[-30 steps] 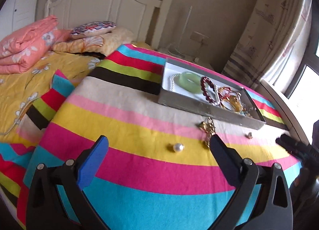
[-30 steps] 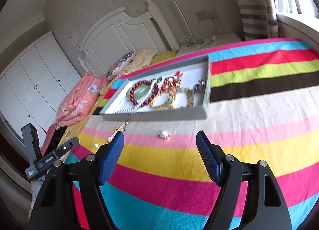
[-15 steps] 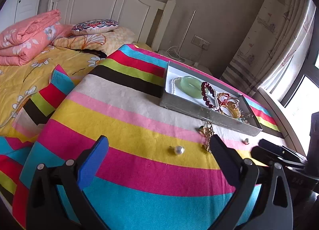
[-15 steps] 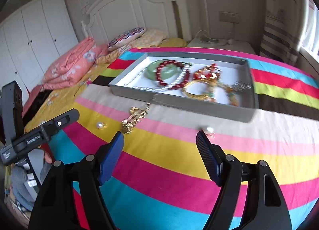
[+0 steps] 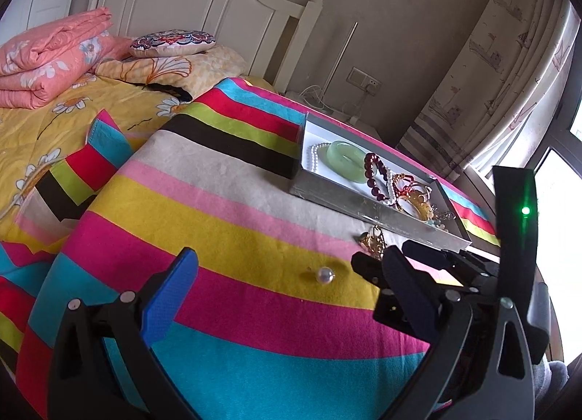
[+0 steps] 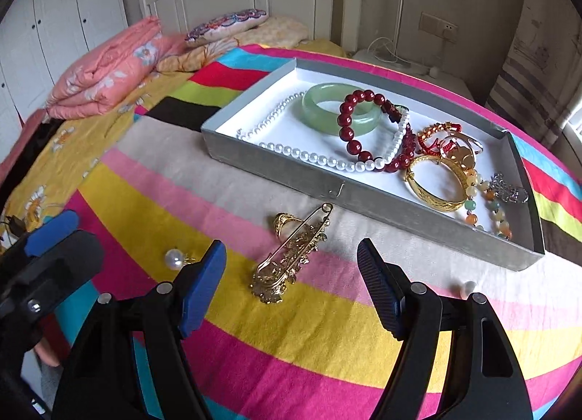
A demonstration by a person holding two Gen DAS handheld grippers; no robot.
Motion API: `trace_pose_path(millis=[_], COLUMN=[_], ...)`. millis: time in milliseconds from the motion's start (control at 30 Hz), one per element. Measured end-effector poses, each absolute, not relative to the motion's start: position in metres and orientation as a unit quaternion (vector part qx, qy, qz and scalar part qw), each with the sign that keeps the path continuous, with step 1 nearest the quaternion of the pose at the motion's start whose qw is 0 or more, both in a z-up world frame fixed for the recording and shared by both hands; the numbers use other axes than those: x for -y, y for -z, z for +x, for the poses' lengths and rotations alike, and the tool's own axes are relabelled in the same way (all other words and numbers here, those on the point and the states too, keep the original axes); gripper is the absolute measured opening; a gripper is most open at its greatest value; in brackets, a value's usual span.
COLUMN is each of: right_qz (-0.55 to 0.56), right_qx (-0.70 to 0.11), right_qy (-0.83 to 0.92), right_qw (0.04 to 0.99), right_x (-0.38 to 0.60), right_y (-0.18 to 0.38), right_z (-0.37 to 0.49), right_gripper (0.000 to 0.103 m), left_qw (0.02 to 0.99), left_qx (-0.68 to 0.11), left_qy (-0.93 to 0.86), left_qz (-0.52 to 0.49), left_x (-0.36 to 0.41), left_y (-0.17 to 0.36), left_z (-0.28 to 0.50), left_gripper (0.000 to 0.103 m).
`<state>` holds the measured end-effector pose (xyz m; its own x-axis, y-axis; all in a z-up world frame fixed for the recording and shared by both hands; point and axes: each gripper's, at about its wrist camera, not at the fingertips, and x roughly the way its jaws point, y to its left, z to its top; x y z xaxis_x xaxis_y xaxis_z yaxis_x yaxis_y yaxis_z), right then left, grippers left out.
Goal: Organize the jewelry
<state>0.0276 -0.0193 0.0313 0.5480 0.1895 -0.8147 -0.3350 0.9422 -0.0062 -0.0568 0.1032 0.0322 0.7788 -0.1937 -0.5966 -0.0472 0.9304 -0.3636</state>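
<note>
A gold brooch [image 6: 291,256] with a long pin lies on the striped cloth, and a gold ring [image 6: 283,221] touches its far end. My right gripper [image 6: 289,250] hangs open over the brooch, which shows between its blue pads without touching them. A pearl earring [image 6: 174,259] rests to the left, just past the left pad. My left gripper [image 5: 291,263] is open and holds nothing; the pearl earring [image 5: 325,275] lies ahead of it. In the left wrist view the right gripper [image 5: 385,256] partly hides the brooch [image 5: 374,241].
A grey tray [image 6: 363,198] behind the brooch holds a jade bangle [image 6: 338,107], a red bead bracelet [image 6: 363,129], a pearl necklace [image 6: 309,156], a gold bangle [image 6: 436,183] and more. A small pearl stud [image 6: 466,288] lies at the right. Folded quilts and pillows sit by the headboard.
My right gripper has swung left across the cloth and rolled, from facing the tray to hanging over the brooch. It stays open. The left gripper has barely shifted.
</note>
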Motion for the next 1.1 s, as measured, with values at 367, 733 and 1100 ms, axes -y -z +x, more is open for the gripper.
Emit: trace_pose_path(millis=[367,733,1100], right_qz=[-0.087,-0.01,-0.041], right_qx=[-0.453,-0.409,-0.418], right_qy=[-0.152,-0.19,-0.196], right_qw=[0.874,0.892,0.886], right_x=[0.03,0.074,0.13], right_y=[-0.033,-0.049,-0.055], right_z=[0.018,0.0,-0.039], right_gripper=[0.022,0.021,0.021], left_qw=[0.925,0.923,0.918], left_qx=[-0.33,-0.336,-0.351], left_qy=[0.04,0.039,0.032], left_qz=[-0.185,-0.183,-0.181], left_x=[-0.103,-0.103,-0.101], left_y=[-0.032,-0.031,-0.028], left_z=[-0.057,-0.055,-0.049], left_gripper=[0.1,0.1,0.1])
